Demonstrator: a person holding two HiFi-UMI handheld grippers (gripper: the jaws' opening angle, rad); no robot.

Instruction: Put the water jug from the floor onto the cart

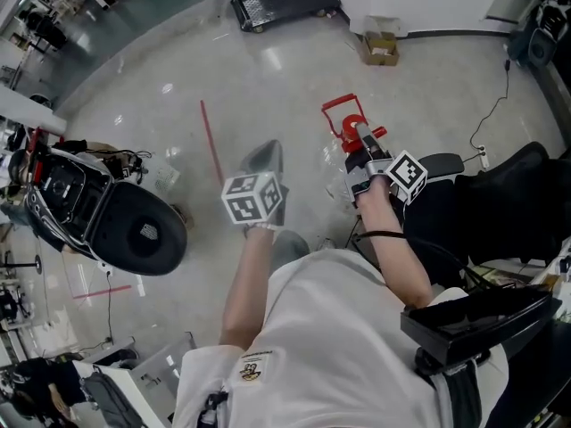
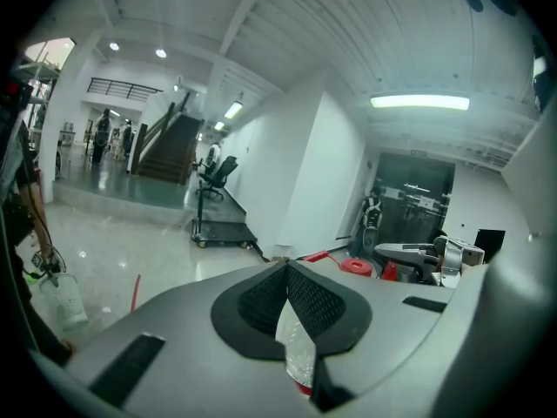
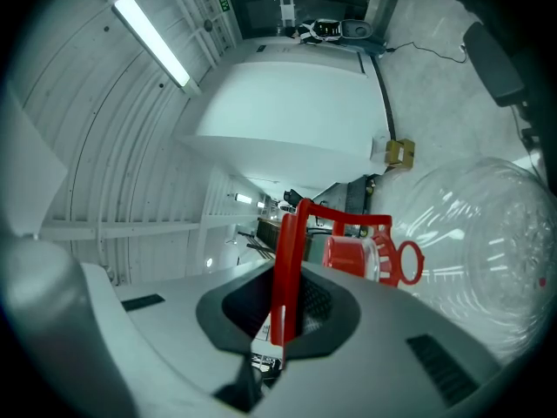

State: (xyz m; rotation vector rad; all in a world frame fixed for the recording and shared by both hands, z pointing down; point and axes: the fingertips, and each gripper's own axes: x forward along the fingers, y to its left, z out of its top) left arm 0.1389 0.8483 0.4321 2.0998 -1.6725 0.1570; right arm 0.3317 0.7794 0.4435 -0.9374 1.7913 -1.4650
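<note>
- Shiny pale floor (image 1: 268, 78) all round, with a red line (image 1: 211, 141) marked on it; black scooter (image 1: 89, 208) parked at the left; cardboard box (image 1: 381, 49) by the far wall
- Flat black cart (image 1: 285, 3) far off at the top of the head view, well apart from both hands
- Water jug (image 1: 342, 163), big, clear and round, hanging from the right gripper (image 3: 283, 307); looks lifted off the floor; not yet on the cart
- Right jaws squeezed almost fully together on the jug's thin red handle (image 3: 287, 259); red cap (image 3: 352, 255) just past the jaws; clear belly bulging off to one side
- Left gripper (image 1: 268, 152) near the jug, not touching it in the head view; jaw tips pressed together; a sliver of something clear and shiny in the slit behind the tips; hard to tell what it is, or whether it is pinched at all
- Step in hand, at a guess: carrying the jug over to the cart; pick-up done, set-down not begun
- Next, most likely: bring the jug across the floor to the cart; keep a firm squeeze on the handle; keep the jug from swinging; lower it onto the flat deck; let go only once the bottom sits flat
- Maybe steady the belly with the left gripper too; one thin handle looks like a wobbly hold for such a big jug
</note>
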